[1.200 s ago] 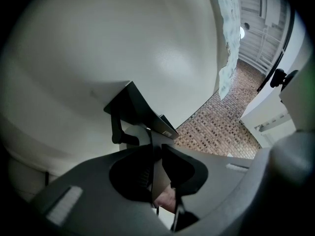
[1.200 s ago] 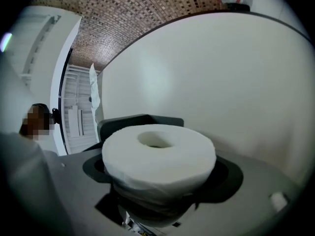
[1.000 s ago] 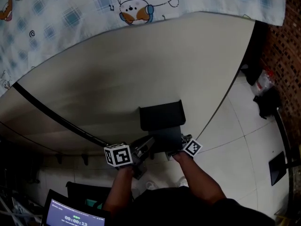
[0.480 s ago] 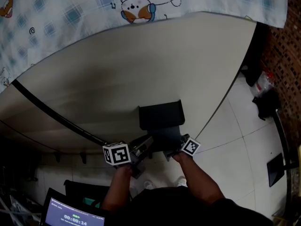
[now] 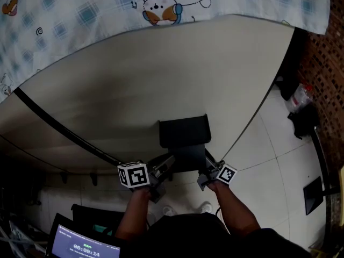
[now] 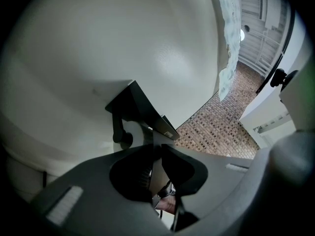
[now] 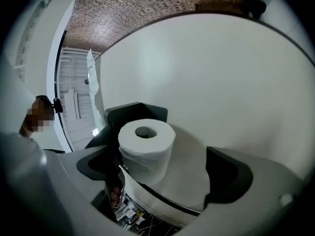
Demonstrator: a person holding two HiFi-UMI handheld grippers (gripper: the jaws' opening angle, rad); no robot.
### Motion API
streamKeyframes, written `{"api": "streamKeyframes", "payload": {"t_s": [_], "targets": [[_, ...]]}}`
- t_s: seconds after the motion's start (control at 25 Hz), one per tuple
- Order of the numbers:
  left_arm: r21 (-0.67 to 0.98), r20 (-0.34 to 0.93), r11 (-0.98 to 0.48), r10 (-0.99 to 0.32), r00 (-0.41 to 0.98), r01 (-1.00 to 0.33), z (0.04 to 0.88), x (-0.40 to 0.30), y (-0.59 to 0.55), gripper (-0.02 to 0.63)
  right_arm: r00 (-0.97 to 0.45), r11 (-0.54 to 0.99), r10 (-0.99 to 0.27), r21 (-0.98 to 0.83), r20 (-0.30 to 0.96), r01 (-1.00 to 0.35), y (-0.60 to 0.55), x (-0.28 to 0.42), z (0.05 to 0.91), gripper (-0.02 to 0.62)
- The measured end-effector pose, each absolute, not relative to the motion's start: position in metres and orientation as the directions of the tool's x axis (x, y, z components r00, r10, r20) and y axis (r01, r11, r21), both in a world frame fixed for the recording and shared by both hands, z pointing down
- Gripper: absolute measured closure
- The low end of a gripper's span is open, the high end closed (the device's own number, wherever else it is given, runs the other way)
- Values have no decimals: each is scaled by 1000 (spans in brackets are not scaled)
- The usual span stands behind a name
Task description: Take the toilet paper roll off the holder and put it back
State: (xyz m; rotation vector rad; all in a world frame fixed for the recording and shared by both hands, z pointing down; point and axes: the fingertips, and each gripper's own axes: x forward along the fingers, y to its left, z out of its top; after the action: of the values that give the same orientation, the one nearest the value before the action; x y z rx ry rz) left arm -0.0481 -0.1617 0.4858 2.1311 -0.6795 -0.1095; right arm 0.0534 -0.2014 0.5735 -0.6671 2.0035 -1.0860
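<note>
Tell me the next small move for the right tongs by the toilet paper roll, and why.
Probably draw the right tongs straight back, clear of the roll. Their jaws have just been opening and stand wide, the roll between them with neither jaw pressing it; it sits at the black holder.

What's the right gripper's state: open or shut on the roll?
Open. Right gripper: jaws wide apart, having just been opening; toilet paper roll between them, unclamped.

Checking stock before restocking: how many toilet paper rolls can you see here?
1. The toilet paper roll sits by the black holder on the wall, between the jaws of the right gripper, which have just been opening. Spares may be hidden.
</note>
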Motion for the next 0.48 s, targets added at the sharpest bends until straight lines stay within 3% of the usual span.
{"api": "streamKeyframes", "payload": {"t_s": [0.2, 0.48], "targets": [[726, 135, -528, -518, 845, -440, 487, -45, -161, 526, -504, 418, -811, -897, -298, -142, -191, 107, 603, 25], [614, 120, -607, -560, 819, -505, 491, -47, -163, 515, -380, 418, -867, -886, -323, -199, -195, 162, 581, 26]]}}
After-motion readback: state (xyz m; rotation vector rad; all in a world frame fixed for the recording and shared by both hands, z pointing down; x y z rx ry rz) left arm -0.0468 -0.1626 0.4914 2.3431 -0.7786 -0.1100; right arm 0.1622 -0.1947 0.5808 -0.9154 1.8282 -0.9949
